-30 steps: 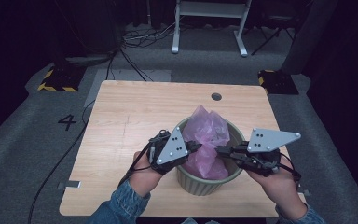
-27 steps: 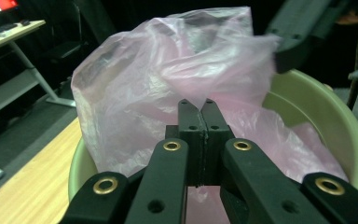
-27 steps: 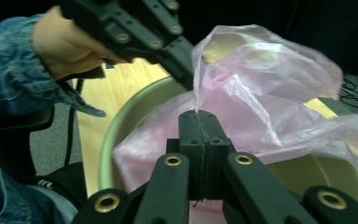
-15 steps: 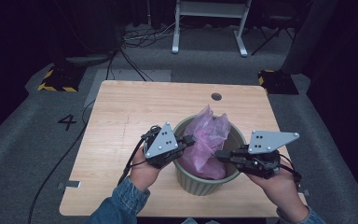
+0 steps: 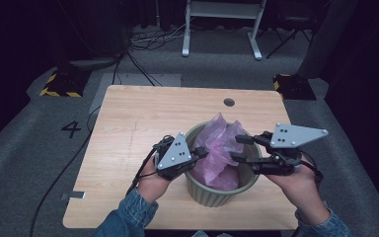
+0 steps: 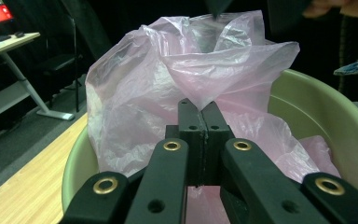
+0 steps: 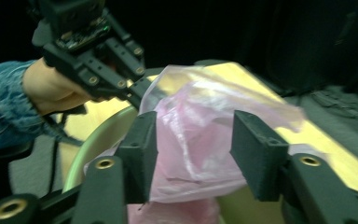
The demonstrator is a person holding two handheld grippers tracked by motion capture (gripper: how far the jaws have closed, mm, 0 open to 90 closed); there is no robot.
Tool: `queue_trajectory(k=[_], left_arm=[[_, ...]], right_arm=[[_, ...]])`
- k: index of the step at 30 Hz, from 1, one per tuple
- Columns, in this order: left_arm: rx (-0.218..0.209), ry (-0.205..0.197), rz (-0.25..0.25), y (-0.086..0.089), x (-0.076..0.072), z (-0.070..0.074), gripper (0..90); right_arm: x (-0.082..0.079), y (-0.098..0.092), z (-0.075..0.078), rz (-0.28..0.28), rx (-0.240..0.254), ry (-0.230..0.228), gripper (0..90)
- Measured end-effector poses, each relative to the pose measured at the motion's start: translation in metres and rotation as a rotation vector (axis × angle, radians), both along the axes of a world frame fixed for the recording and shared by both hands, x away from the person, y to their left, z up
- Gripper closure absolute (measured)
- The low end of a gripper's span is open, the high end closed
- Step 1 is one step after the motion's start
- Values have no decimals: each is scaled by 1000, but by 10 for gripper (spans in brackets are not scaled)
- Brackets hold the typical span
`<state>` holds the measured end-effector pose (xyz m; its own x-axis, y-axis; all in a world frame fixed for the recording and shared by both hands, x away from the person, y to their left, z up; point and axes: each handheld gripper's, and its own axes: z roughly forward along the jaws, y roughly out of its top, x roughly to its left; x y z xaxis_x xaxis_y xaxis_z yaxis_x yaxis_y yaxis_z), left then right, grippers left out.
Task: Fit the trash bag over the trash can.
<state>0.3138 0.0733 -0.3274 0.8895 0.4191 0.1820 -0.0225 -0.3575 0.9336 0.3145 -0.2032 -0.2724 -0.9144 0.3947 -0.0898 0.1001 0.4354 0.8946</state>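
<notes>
The pink plastic bag (image 5: pixel 220 150) sits in the green bucket (image 5: pixel 217 195) near the worktop's (image 5: pixel 143 118) front edge — the left tool (image 5: pixel 203 153) pinches a bag fold at the bucket's left rim, while the right tool's (image 5: pixel 237 148) jaws have just been opening, bag between them unpressed — the worktop's far half is bare.
</notes>
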Motion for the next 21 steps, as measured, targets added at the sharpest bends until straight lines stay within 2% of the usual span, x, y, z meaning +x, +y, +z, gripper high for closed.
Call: queue_trajectory(k=[2, 3, 5, 7, 8, 10, 14, 16, 21], left_arm=[[-9, 13, -9, 0, 1, 0, 860], [-8, 19, -23, -2, 1, 0, 784], [18, 12, -36, -6, 0, 0, 589], [45, -4, -41, -9, -3, 0, 517], [53, -5, -52, -10, -5, 1, 520], [64, 0, -68, -13, -7, 2, 601], [59, 28, -73, -15, -8, 6, 605], [67, 27, -81, -15, -8, 8, 628], [69, -12, -69, -11, -11, 8, 824]], right_arm=[[3, 7, -5, 22, -30, 17, 491], [4, 10, -8, 30, -42, 24, 523], [5, 15, -12, 53, -70, 39, 671], [7, 19, -14, 60, -91, 56, 783], [7, 21, -14, 65, -97, 67, 819], [7, 24, -14, 67, -99, 79, 885], [6, 28, -13, 70, -92, 83, 894], [6, 29, -12, 67, -81, 81, 896], [6, 24, -11, 56, -54, 76, 898]])
